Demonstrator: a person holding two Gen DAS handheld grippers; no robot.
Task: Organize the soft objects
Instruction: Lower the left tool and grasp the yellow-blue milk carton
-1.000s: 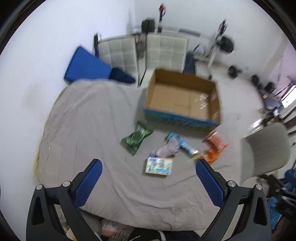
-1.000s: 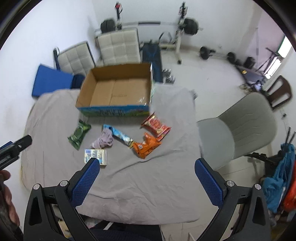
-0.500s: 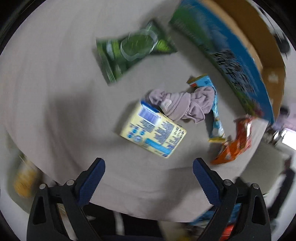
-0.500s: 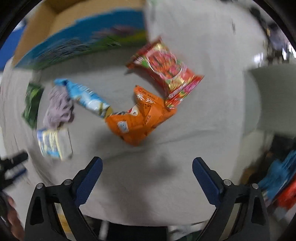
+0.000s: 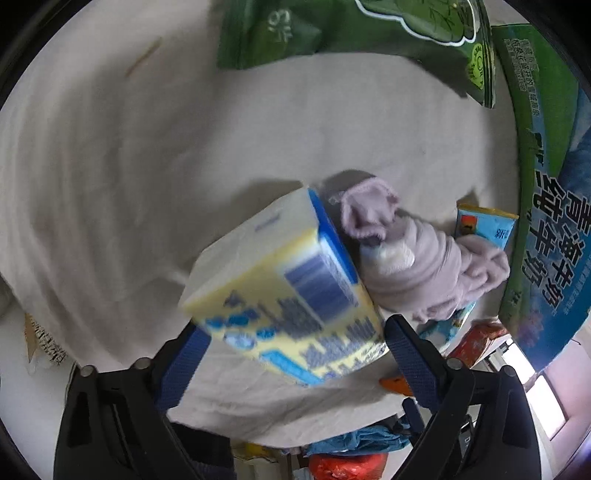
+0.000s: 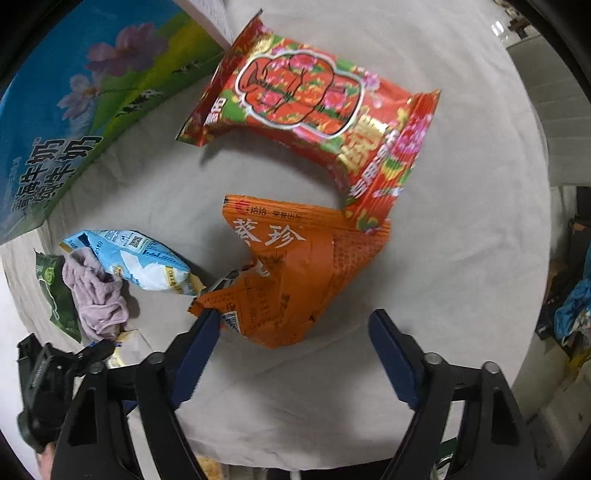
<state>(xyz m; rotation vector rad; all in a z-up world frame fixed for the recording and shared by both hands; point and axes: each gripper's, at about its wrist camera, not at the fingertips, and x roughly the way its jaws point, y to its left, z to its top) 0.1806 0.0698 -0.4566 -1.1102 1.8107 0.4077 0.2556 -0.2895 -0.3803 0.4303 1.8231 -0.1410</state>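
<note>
My left gripper (image 5: 295, 338) is open, its blue fingers on either side of a yellow and blue tissue pack (image 5: 284, 291) on the grey sheet (image 5: 110, 166). A mauve cloth (image 5: 417, 273) lies against the pack's right side. My right gripper (image 6: 291, 326) is open over an orange snack bag (image 6: 295, 273), with the left fingertip at the bag's lower left corner. A red snack bag (image 6: 317, 122) lies beyond it. A light blue packet (image 6: 140, 264) and the mauve cloth (image 6: 96, 295) lie to the left.
A green snack bag (image 5: 354, 33) lies at the top of the left wrist view. The printed blue and green side of the cardboard box (image 5: 546, 206) stands on the right, and it shows at upper left in the right wrist view (image 6: 70, 122). A grey chair (image 6: 546, 110) stands past the sheet's edge.
Both grippers have come down close to the sheet. The left one now straddles the tissue pack, the right one hangs over the orange bag. Both stay open.
</note>
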